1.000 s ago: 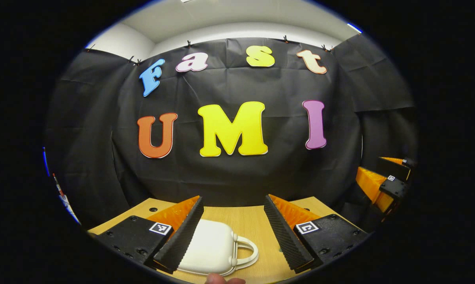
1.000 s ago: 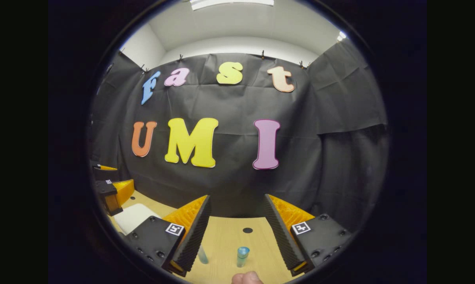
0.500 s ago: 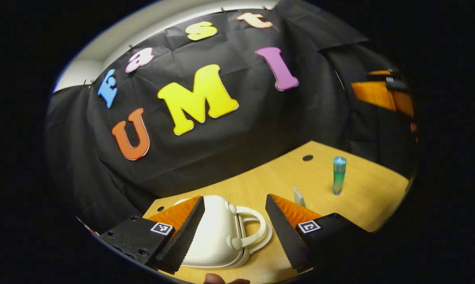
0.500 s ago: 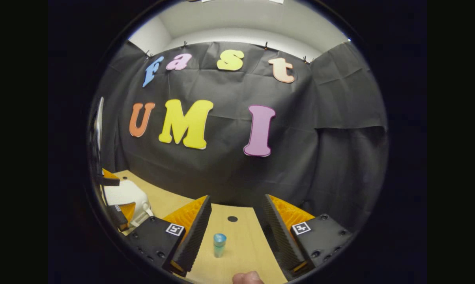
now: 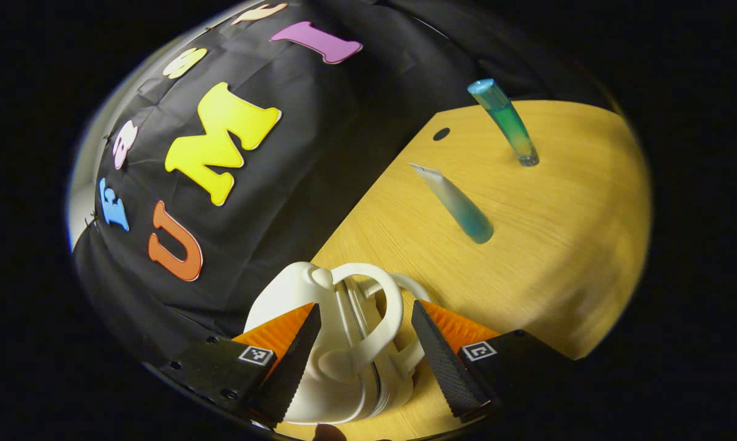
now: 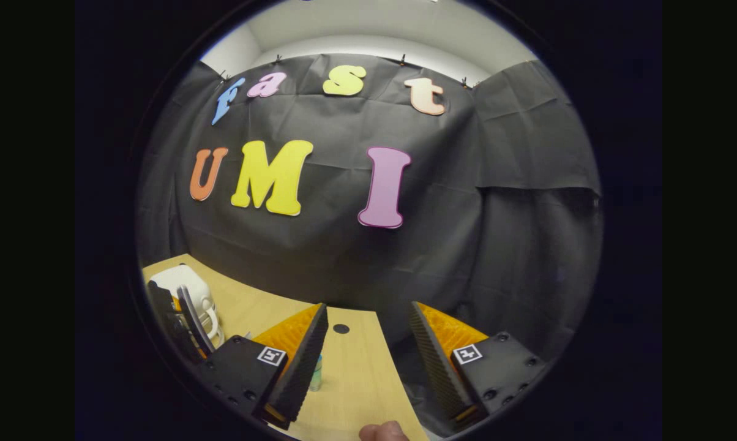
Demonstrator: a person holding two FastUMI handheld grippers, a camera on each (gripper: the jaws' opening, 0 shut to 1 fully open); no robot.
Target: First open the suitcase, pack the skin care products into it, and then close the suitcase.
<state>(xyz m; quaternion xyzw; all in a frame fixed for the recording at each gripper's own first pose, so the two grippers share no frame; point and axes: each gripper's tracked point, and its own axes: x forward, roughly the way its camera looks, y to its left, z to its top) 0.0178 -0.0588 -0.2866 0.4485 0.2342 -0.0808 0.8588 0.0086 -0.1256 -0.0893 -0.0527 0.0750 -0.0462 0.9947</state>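
A small white suitcase (image 5: 319,373) stands shut on the wooden table (image 5: 558,245), its looped handles (image 5: 377,306) facing me. My left gripper (image 5: 363,306) is open and tilted, one finger on each side of the handles without pressing them. Farther off stand a blue-green bottle (image 5: 504,122) and a translucent blue tube (image 5: 457,205). In the right gripper view, my right gripper (image 6: 367,306) is open over the table (image 6: 356,380) with nothing between its fingers. The bottle (image 6: 315,373) peeks out beside its left finger. The suitcase (image 6: 182,283) and the left gripper (image 6: 179,321) sit at far left.
The black cloth wall closes off the table's far side. A small dark hole (image 5: 441,133) marks the tabletop near the wall, also seen as a hole (image 6: 341,329) ahead of the right gripper. A thumb (image 6: 381,432) shows at the bottom edge.
My left gripper has rolled over and closed in on the suitcase, so its fingers now flank the handles. The right gripper has swung right; the bottle has slid behind its left finger.
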